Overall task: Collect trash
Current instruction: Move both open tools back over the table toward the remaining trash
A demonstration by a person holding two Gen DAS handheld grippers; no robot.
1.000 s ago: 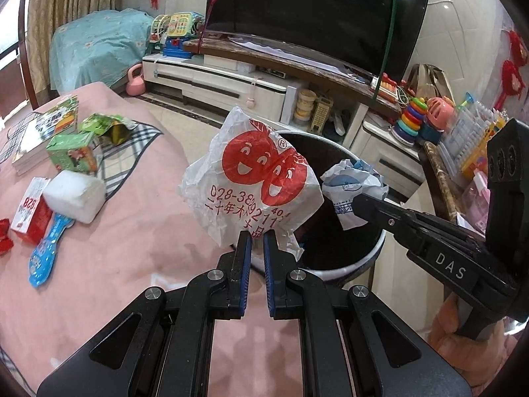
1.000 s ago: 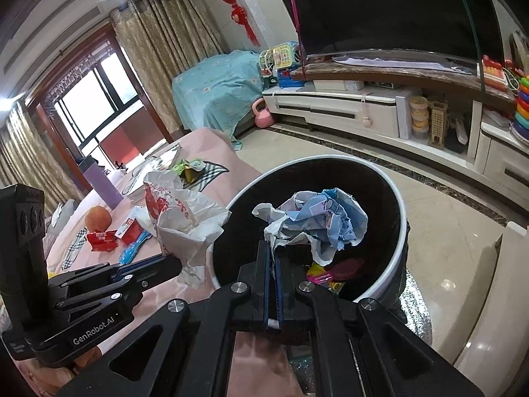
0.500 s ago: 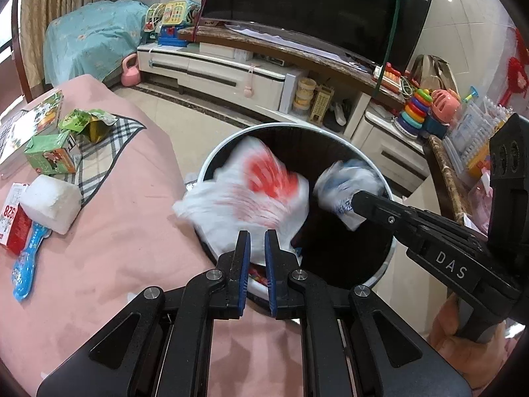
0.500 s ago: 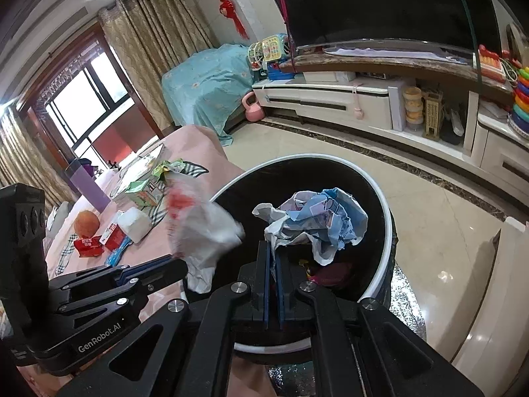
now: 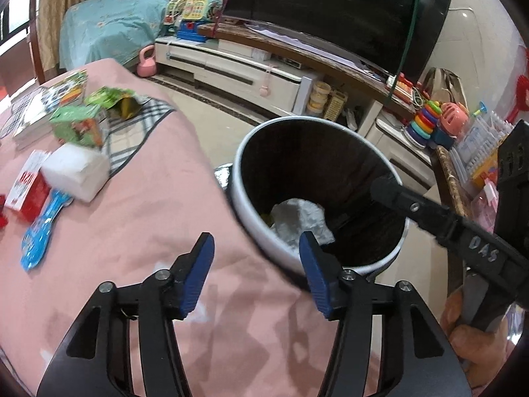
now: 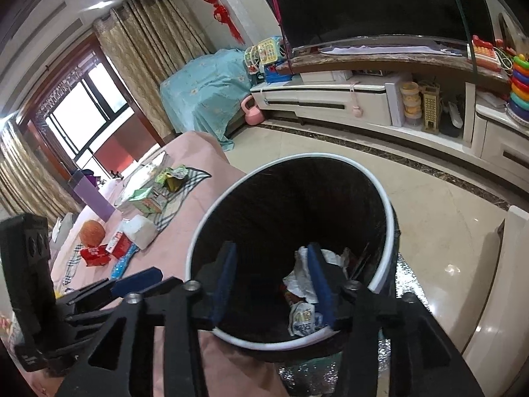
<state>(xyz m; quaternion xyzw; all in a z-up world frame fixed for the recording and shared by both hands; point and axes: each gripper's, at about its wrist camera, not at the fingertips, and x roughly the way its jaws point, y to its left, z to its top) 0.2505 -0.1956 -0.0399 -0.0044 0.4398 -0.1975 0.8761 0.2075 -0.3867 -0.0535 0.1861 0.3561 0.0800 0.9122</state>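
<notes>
The trash bin (image 5: 297,119), white-rimmed and black inside, stands against the edge of the pink-covered table (image 5: 132,231). A crumpled white plastic bag (image 5: 297,218) lies in the bin. My left gripper (image 5: 256,243) hovers over the table edge by the bin's rim, its jaws opening with nothing between them. My right gripper (image 6: 271,251) hangs over the bin's (image 6: 297,157) mouth, jaws also opening and empty. Below it lie the white bag (image 6: 305,278) and a blue-and-white bag (image 6: 304,321). One finger (image 5: 413,205) of the right gripper reaches over the bin from the right.
On the table lie a green carton (image 5: 77,127), a white block (image 5: 77,172), a red box (image 5: 28,185), a blue packet (image 5: 41,231) and a green wrapper (image 5: 122,99). A TV cabinet (image 6: 330,99) and tiled floor (image 6: 446,218) lie beyond the bin.
Both grippers went from shut to open. The white bag with red faces left the left gripper and the blue-and-white bag left the right; both now lie in the bin.
</notes>
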